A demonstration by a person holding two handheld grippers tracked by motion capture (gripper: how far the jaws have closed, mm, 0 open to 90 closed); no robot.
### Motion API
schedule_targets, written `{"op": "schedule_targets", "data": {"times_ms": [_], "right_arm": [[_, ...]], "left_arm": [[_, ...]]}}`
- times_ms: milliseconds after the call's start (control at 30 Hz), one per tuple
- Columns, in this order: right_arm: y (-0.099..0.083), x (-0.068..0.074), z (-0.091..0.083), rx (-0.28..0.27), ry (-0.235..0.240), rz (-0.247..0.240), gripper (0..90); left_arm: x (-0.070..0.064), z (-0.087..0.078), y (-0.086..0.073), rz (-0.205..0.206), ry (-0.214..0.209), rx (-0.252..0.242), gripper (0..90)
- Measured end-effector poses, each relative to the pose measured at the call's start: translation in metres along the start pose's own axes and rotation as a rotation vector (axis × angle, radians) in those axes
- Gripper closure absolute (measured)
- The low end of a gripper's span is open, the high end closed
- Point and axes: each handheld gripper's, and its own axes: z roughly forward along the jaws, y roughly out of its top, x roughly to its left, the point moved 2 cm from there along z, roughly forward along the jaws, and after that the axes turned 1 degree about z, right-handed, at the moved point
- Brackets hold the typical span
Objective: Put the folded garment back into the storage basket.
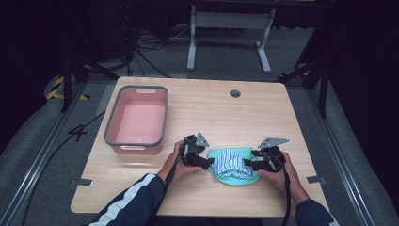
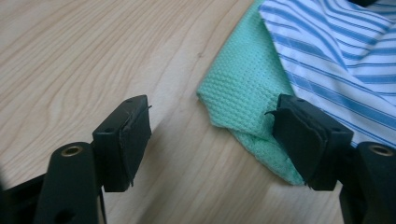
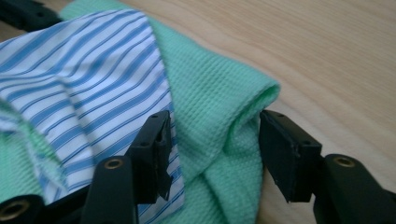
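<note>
A mint-green waffle cloth [image 1: 234,179] lies near the table's front edge, with a blue-and-white striped cloth [image 1: 230,162] bunched on top of it. My left gripper [image 1: 209,163] is at the pile's left edge. In the left gripper view it stands open [image 2: 215,140], and a folded corner of the green cloth [image 2: 243,93] lies just inside its right jaw, with the striped cloth [image 2: 336,56] beyond. My right gripper [image 1: 248,165] is at the pile's right edge. It is open [image 3: 215,154] and straddles a raised fold of green cloth [image 3: 219,93], its left jaw over the striped cloth [image 3: 84,74].
A pink bin with a grey rim [image 1: 109,127] stands at the table's left, with nothing in it. A round cable hole [image 1: 235,93] sits near the far edge. Bare wooden tabletop [image 1: 263,113] stretches behind the cloths. A white desk frame stands on the floor beyond.
</note>
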Motion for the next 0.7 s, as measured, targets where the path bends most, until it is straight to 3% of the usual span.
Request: {"op": "schedule_targets", "data": {"times_ms": [67, 167, 267, 333, 400, 500, 533, 600, 700], "right_arm": [[0.000, 0.007, -0.001, 0.027, -0.004, -0.035, 43.2], [0.003, 0.007, -0.003, 0.015, -0.023, -0.039, 42.1], [0.008, 0.000, -0.008, -0.033, -0.047, 0.001, 42.9], [0.011, -0.004, -0.008, -0.062, -0.061, 0.034, 41.8], [0.015, -0.009, -0.003, -0.058, -0.091, 0.026, 40.7], [0.016, -0.010, 0.004, -0.037, -0.080, 0.027, 40.0], [0.015, -0.009, 0.011, -0.012, -0.069, 0.021, 40.3], [0.015, -0.009, 0.011, -0.015, -0.063, 0.029, 40.4], [0.013, -0.011, 0.011, -0.017, -0.019, 0.057, 45.2]], "left_arm": [[0.002, -0.001, -0.001, 0.009, 0.000, 0.009, 27.1], [0.003, -0.002, -0.001, 0.020, 0.005, 0.017, 27.3], [0.003, -0.002, 0.001, 0.040, 0.008, 0.033, 27.5], [0.004, -0.001, 0.001, 0.030, -0.002, 0.032, 27.5], [0.006, 0.000, 0.000, 0.011, -0.013, 0.029, 26.8], [0.008, 0.000, 0.000, -0.011, -0.032, 0.034, 27.0], [0.008, 0.000, 0.000, -0.006, -0.033, 0.035, 27.5], [0.008, 0.000, 0.001, 0.003, -0.038, 0.034, 29.4], [0.006, 0.000, 0.002, 0.004, -0.061, 0.027, 39.5]]}}
